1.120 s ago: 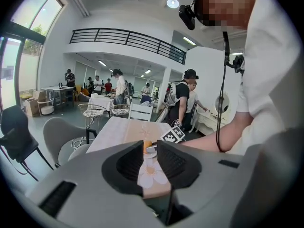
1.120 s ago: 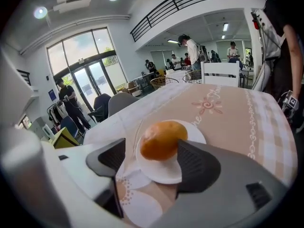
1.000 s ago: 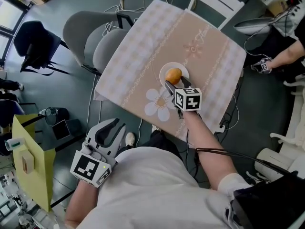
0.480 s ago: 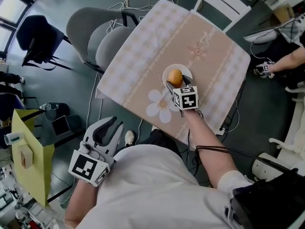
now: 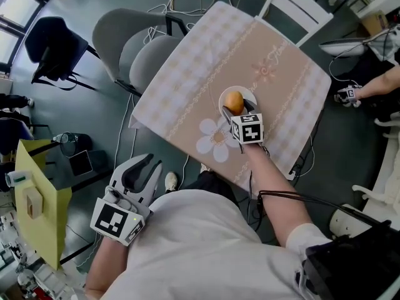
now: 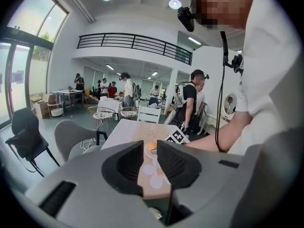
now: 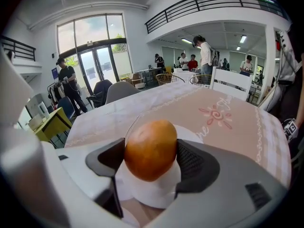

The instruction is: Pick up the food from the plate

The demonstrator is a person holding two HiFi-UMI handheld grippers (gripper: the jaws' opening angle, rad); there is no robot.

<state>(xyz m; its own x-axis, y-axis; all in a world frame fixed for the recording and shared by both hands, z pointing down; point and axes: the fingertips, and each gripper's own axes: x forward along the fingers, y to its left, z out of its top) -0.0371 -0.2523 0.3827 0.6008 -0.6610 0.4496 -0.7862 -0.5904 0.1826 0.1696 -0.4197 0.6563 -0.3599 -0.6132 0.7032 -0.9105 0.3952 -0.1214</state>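
One orange food (image 7: 151,148) gripped by right tongs (image 5: 238,109), over white plate (image 7: 153,192)

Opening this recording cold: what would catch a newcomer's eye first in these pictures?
The round orange-brown food item stands out, gripped between the right gripper's jaws over the small white plate on the pink-and-beige patterned tablecloth. The left gripper hangs open and empty beside the person's waist, off the table.
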